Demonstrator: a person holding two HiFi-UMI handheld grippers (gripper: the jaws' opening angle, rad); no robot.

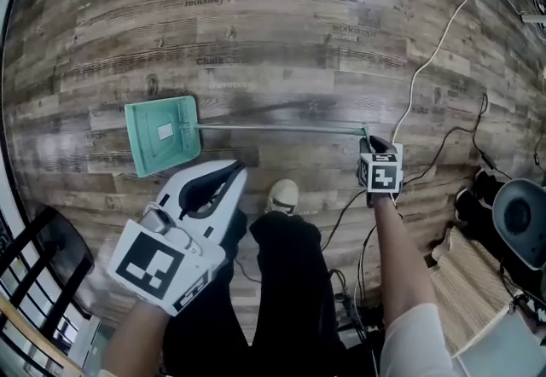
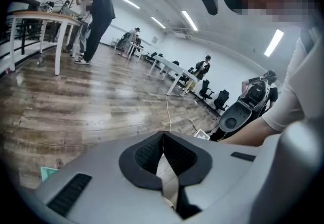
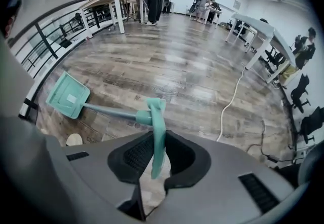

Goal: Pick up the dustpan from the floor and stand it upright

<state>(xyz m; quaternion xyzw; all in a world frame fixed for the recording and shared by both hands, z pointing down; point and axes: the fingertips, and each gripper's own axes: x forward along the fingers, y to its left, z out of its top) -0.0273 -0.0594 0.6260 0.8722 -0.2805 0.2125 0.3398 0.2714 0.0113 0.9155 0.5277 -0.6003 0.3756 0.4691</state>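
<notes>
The teal dustpan (image 1: 162,135) lies at the left on the wood floor, and its long thin handle (image 1: 281,129) runs right to my right gripper (image 1: 367,142). In the right gripper view the pan (image 3: 67,95) rests on the floor at the far left. The teal grip at the handle's end (image 3: 158,132) stands between the pads of my right gripper (image 3: 158,143), which is shut on it. My left gripper (image 1: 223,177) hangs in the foreground, just below the pan and apart from it. In its own view the left gripper (image 2: 163,137) is shut with nothing held.
A white cable (image 1: 426,60) snakes across the floor at the right, with black cables (image 1: 461,141) and a grey device (image 1: 520,217) beyond it. A black railing (image 1: 34,264) stands at the bottom left. The person's shoe (image 1: 283,194) sits under the handle. Tables (image 3: 114,0) and people stand far off.
</notes>
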